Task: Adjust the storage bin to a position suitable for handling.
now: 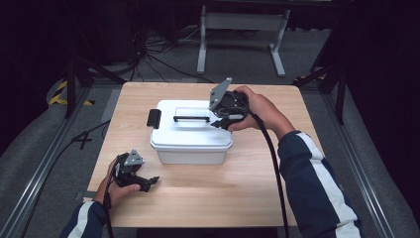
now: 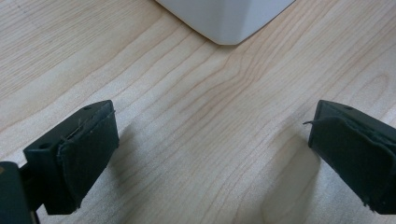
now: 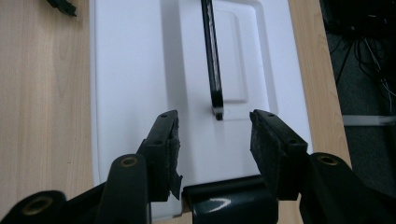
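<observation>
A white lidded plastic box (image 1: 190,134) stands in the middle of the wooden table (image 1: 223,198). A black carry handle (image 1: 191,118) lies flat on its lid, and a black latch (image 1: 154,118) sits at its left end. My right gripper (image 1: 221,121) is at the box's right end, with its jaws pointing along the lid. In the right gripper view the right gripper (image 3: 215,135) stands part open over the lid (image 3: 130,70). The handle's near end (image 3: 217,109) lies ahead between the jaws, and the glossy right latch (image 3: 229,203) sits low between them. Neither pad touches anything. My left gripper (image 1: 148,182) rests open on the table at the front left.
In the left gripper view a box corner (image 2: 229,18) shows beyond the wide-open left gripper (image 2: 210,154), with bare wood between. Beyond the table's far edge are a white frame leg (image 1: 202,44) and cables (image 1: 163,59) on grey carpet. A rail (image 1: 44,163) runs along the left side.
</observation>
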